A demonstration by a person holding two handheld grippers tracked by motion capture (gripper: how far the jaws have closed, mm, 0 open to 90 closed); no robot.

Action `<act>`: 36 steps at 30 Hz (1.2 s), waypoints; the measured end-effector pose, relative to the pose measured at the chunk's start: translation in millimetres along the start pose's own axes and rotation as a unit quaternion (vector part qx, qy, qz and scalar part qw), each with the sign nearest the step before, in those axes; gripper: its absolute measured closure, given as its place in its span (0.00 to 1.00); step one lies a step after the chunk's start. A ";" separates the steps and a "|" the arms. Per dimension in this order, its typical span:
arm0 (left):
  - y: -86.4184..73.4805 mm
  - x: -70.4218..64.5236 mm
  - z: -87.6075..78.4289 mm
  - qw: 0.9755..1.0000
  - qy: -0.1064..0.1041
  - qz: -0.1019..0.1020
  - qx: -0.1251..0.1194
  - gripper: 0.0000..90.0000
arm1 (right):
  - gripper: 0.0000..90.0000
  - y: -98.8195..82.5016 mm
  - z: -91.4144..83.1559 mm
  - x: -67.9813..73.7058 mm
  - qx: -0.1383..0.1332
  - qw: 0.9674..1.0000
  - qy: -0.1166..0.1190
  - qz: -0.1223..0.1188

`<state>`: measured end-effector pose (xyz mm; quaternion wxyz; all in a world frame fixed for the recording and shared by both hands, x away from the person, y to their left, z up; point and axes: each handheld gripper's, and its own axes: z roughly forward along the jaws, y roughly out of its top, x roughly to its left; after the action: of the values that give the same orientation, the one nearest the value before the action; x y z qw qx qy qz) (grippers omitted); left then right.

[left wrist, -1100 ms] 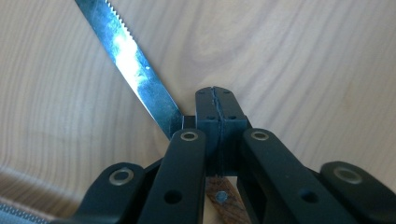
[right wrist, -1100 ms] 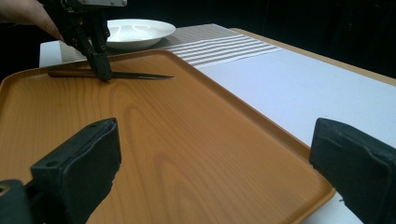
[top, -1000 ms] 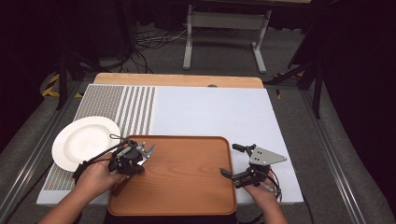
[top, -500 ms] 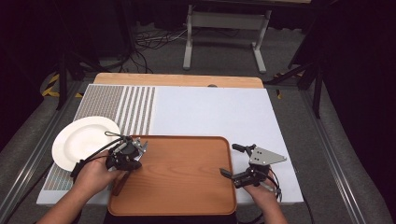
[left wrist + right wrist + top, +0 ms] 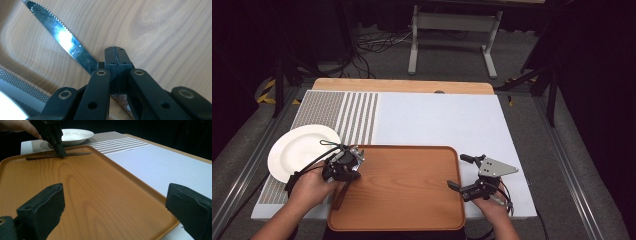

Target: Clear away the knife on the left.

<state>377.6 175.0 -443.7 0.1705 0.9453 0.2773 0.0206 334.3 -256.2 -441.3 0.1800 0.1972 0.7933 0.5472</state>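
A knife [image 5: 65,37] with a serrated blade and a brown handle [image 5: 338,196] lies flat along the left rim of the wooden tray [image 5: 407,200]. My left gripper [image 5: 345,176] points down at it, jaws shut together. In the left gripper view its tips [image 5: 115,58] rest on the knife where blade meets handle, and the blade runs out from under the left jaw. The right gripper view shows the same contact, left gripper [image 5: 60,153] on knife [image 5: 75,154]. My right gripper [image 5: 459,171] sits at the tray's right rim, open with nothing between its jaws [image 5: 115,205].
A white plate [image 5: 297,150] sits on the striped part of the mat, left of the tray and close to my left hand. The pale mat [image 5: 437,120] stretches beyond the tray. The table's front edge runs just under the tray.
My left gripper has shifted a little to the left, toward the tray's left rim. The right gripper has stayed where it was.
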 end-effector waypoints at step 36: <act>-8.5 19.3 -2.5 0.998 0.022 -0.059 -0.010 1.00 | 0.03 -0.8 0.7 -0.1 0.004 1.000 -0.001 -0.002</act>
<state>389.2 192.8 -445.3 0.1752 0.9247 0.3364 0.0337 334.6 -255.9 -442.3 0.1811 0.1971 0.7958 0.5431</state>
